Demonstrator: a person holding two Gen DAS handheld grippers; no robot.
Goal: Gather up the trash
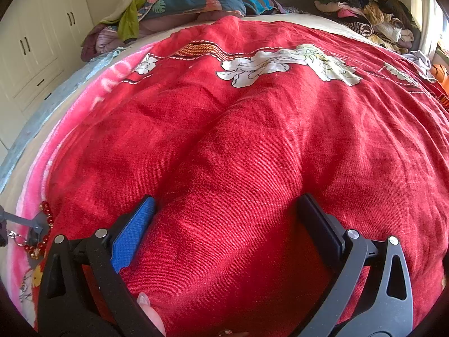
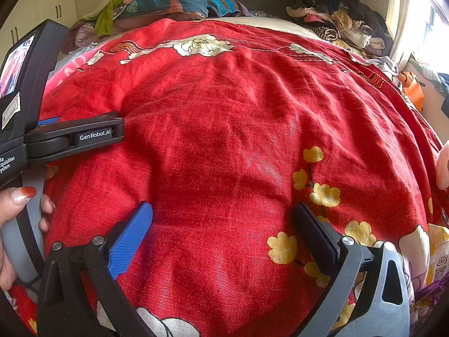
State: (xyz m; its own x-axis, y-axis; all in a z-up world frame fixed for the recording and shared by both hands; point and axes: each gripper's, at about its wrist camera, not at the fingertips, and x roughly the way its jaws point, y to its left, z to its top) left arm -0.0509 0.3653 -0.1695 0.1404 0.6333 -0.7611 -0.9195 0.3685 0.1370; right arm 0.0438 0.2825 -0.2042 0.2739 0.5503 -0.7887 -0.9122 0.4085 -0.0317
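two grippers hover over a red quilt (image 1: 252,146) with white flowers. the left gripper (image 1: 226,221) has its jaws spread wide, nothing between them; the right gripper (image 2: 223,224) is likewise wide apart and empty. a hand (image 2: 16,210) with an orange-painted nail grips the left device at the right view's left edge. a yellow-and-white printed wrapper (image 2: 437,255), possibly trash, lies at the quilt's right edge, just beside the right gripper. piled clothes (image 1: 367,14) sit far back.
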